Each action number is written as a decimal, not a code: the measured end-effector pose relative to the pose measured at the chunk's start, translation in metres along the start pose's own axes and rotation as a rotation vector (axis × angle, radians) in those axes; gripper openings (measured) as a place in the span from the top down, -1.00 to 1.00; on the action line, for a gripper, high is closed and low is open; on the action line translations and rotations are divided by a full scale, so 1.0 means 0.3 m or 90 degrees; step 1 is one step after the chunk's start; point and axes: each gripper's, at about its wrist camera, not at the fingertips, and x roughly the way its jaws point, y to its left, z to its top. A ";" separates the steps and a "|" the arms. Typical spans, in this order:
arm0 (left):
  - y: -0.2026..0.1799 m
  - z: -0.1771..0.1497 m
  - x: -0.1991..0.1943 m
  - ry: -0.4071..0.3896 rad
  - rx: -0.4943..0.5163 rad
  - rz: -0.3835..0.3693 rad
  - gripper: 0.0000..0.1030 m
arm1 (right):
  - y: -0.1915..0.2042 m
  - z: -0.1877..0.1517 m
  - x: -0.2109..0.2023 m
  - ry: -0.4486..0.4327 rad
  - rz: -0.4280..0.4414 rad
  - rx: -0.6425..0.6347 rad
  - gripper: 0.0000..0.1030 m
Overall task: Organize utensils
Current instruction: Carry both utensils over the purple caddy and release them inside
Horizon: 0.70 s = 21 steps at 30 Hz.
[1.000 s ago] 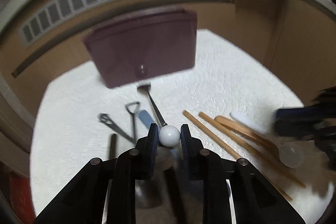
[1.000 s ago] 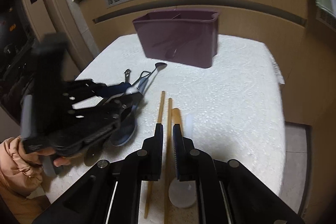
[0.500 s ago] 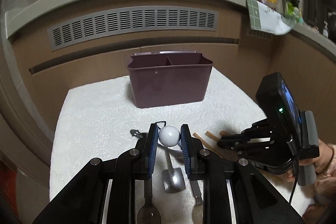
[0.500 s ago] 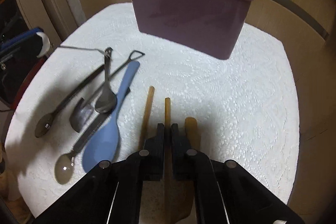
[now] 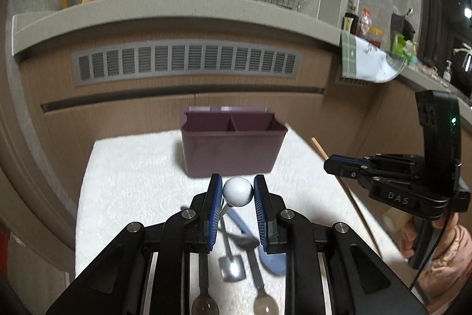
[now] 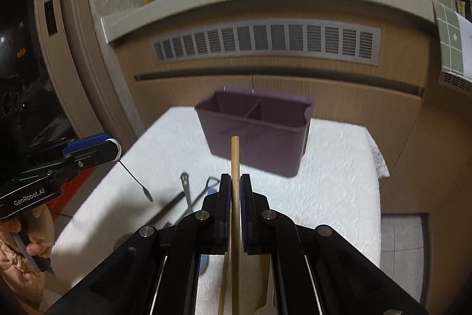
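Tongs first: my left gripper (image 5: 237, 194) is clamped on the white ball end (image 5: 237, 191) of a thin metal utensil, whose stem hangs down and away from the pads and is lifted clear of the cloth. My right gripper (image 6: 233, 191) is closed on a single wooden chopstick (image 6: 235, 155), which runs straight up between the pads and past the tips. Below the left tongs, on the white textured cloth (image 5: 132, 167), lie a small metal shovel-shaped spoon (image 5: 232, 267), a pale blue spoon (image 5: 273, 262) and two dark-handled spoons (image 5: 205, 306), close together. A second chopstick (image 6: 222, 285) lies on the cloth under the right tongs. Further back, the purple two-compartment caddy (image 5: 233, 149) stands upright on the cloth; I can see nothing inside it. Behind it, a wooden cabinet front with a grey vent grille (image 5: 185, 61).
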 end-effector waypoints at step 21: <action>0.132 0.558 0.249 -0.101 -0.009 -0.096 0.56 | -0.070 0.599 0.209 -0.265 -0.088 -0.042 0.89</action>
